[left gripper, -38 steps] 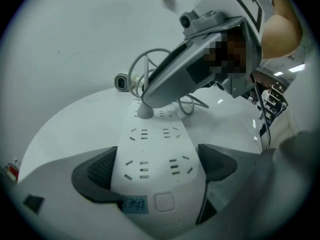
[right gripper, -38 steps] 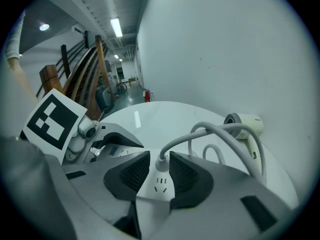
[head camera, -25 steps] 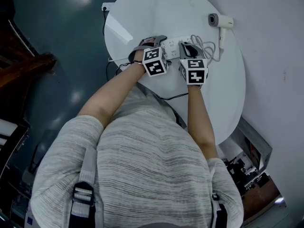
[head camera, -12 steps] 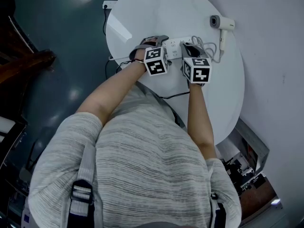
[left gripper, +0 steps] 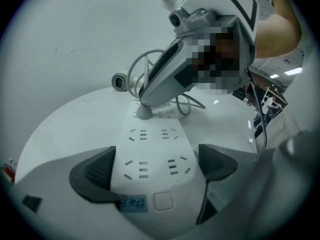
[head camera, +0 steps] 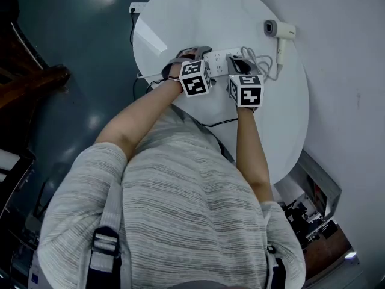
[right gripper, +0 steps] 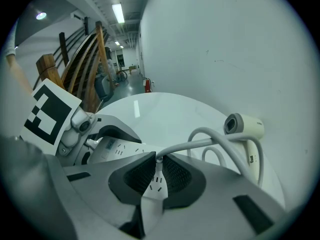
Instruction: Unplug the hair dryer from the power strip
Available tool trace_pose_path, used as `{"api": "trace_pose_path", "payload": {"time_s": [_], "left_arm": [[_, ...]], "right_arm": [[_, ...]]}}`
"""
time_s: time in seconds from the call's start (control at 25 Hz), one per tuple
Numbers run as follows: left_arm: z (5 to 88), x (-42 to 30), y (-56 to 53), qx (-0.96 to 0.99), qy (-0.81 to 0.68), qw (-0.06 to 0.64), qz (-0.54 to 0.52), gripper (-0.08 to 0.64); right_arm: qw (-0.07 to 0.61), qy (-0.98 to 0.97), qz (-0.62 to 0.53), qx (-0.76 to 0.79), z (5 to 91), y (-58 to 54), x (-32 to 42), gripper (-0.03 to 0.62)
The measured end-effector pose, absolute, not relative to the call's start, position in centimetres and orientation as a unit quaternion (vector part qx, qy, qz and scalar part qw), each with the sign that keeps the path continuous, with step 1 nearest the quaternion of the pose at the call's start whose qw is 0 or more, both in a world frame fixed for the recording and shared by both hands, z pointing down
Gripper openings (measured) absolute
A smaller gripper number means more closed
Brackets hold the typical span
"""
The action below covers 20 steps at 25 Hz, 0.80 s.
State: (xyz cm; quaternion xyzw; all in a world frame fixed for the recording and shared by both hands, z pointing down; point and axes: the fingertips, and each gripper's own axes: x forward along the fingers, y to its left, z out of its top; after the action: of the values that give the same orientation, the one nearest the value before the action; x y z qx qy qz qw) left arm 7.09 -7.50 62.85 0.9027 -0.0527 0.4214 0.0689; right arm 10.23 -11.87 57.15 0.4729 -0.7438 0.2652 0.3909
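Observation:
A white power strip lies on the round white table. My left gripper straddles its near end, a pad against each long side. The hair dryer's grey plug sits in a far socket. My right gripper is shut on that plug, where the grey cable leaves it. The cable loops to the white hair dryer, which lies at the table's far right. In the head view the left gripper and right gripper stand side by side over the strip.
The strip's own black cord drops off the table's left edge towards a white wall socket box on the dark floor. Wooden railings stand at the left, a white wall at the right, and equipment at the lower right.

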Motion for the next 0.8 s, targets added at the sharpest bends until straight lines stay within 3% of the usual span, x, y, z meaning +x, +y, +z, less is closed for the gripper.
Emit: {"api": "trace_pose_path", "payload": {"time_s": [0.24, 0.8], "left_arm": [[59.6, 8.8, -8.8, 0.918, -0.067, 0.033, 0.390, 0.506], [61.9, 10.5, -8.5, 0.893, -0.037, 0.032, 0.447, 0.483]], "right_arm": [[0.385, -0.747, 0.268, 0.472, 57.1, -11.9, 10.2, 0.055], [0.377, -0.756, 0.260, 0.468, 56.9, -11.7, 9.9, 0.056]]}}
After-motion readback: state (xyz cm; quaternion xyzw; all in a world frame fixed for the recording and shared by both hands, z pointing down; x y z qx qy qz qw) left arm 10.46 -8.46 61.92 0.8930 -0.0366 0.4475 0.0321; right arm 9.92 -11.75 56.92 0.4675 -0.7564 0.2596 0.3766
